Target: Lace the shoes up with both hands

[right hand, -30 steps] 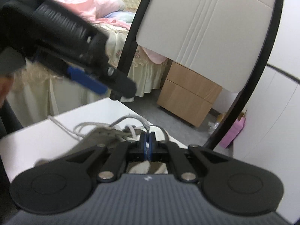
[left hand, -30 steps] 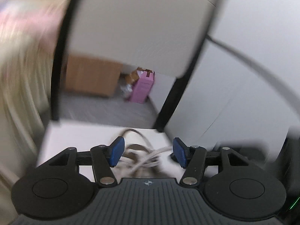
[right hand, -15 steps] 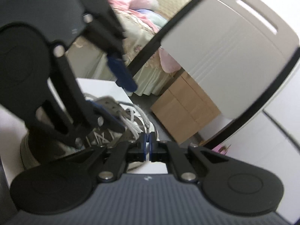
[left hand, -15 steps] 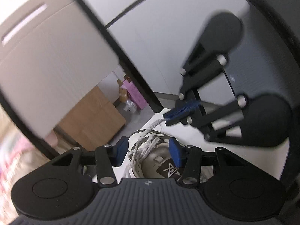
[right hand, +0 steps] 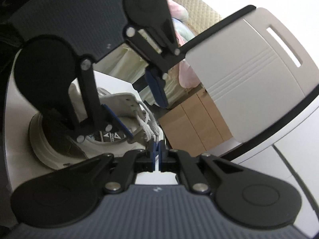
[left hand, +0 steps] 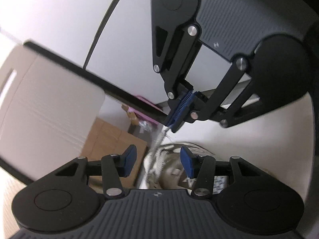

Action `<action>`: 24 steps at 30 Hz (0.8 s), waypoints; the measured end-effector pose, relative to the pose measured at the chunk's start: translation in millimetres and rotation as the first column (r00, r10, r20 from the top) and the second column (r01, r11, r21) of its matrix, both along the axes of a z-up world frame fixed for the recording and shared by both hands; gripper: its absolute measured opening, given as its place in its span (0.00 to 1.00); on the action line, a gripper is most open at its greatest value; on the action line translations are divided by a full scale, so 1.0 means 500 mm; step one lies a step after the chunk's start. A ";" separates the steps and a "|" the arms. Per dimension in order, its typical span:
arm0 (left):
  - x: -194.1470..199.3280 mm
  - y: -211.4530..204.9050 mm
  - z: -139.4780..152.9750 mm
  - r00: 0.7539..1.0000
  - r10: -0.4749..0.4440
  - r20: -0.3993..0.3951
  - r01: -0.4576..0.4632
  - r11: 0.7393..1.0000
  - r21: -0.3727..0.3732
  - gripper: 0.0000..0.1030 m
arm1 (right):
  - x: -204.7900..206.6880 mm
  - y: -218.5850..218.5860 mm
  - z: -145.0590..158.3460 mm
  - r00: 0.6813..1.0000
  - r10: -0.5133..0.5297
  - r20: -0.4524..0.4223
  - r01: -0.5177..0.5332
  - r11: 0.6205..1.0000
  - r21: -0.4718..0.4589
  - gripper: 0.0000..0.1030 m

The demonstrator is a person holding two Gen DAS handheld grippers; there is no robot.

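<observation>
A beige-grey sneaker (right hand: 123,99) lies on the white table (right hand: 115,80), with its tongue label towards me. My right gripper (right hand: 157,152) is shut on a white lace (right hand: 147,125) that comes off the eyelets. In the left wrist view the same right gripper (left hand: 180,109) holds the lace (left hand: 159,139) taut above the shoe (left hand: 175,169). My left gripper (left hand: 157,161) is open and straddles that lace without touching it. In the right wrist view the left gripper (right hand: 137,105) hangs over the shoe's opening, rolled onto its side.
A chair with a white backrest (right hand: 249,75) and a black frame stands just behind the table. Beyond it are a wooden cabinet (right hand: 195,127), a pink bag (left hand: 139,111) on the floor and a bed (right hand: 191,6) with pink bedding.
Both grippers have rolled, the left much more. The left gripper has closed in on the right one, and its jaws now stand around the lace. The right stays shut on the lace.
</observation>
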State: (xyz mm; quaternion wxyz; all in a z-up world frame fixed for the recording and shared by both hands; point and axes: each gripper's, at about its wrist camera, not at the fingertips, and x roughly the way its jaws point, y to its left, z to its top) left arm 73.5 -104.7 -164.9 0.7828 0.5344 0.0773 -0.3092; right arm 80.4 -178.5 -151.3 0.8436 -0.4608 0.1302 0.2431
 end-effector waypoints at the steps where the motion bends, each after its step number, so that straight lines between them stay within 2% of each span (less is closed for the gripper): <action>1: 0.003 0.003 -0.001 1.000 -0.005 0.011 0.005 1.000 0.015 0.52 | -0.003 0.000 0.000 1.000 0.007 0.005 -0.007 1.000 -0.007 0.03; 8: -0.020 0.026 -0.018 0.989 -0.139 0.048 0.135 0.987 0.085 0.49 | -0.026 -0.003 0.000 0.998 0.035 0.047 -0.033 0.998 -0.047 0.03; 9: -0.021 0.026 -0.022 0.989 -0.144 0.038 0.140 0.987 0.081 0.45 | -0.026 -0.003 0.000 0.998 0.035 0.048 -0.032 0.998 -0.050 0.03; 10: -0.023 0.026 -0.027 0.989 -0.148 0.029 0.145 0.986 0.076 0.36 | -0.027 -0.003 0.001 0.998 0.035 0.048 -0.032 0.998 -0.051 0.03; 12: -0.020 0.030 -0.021 0.991 -0.131 0.003 0.131 0.991 0.040 0.21 | -0.026 -0.004 0.007 0.998 0.032 0.047 -0.030 0.999 -0.033 0.03; 15: -0.015 0.038 -0.009 0.994 -0.104 -0.032 0.103 0.994 -0.018 0.08 | -0.014 -0.004 0.013 0.999 0.022 0.041 -0.021 1.000 -0.009 0.03; 19: -0.005 0.051 0.009 0.996 -0.059 -0.063 0.052 0.993 -0.106 0.04 | 0.003 0.007 0.023 0.999 0.018 0.032 -0.019 0.999 0.029 0.03; 21: 0.002 0.057 0.019 0.996 -0.017 -0.086 0.002 0.986 -0.169 0.04 | 0.011 0.002 0.037 1.000 0.009 0.020 -0.010 0.996 0.088 0.03; 23: 0.014 0.065 0.036 0.991 0.038 -0.126 -0.070 0.962 -0.263 0.04 | 0.018 -0.005 0.055 1.000 -0.001 -0.006 0.002 0.986 0.167 0.04; 24: 0.020 0.071 0.047 0.986 0.073 -0.148 -0.117 0.941 -0.318 0.04 | 0.019 -0.009 0.064 1.000 -0.005 -0.018 0.009 0.978 0.206 0.04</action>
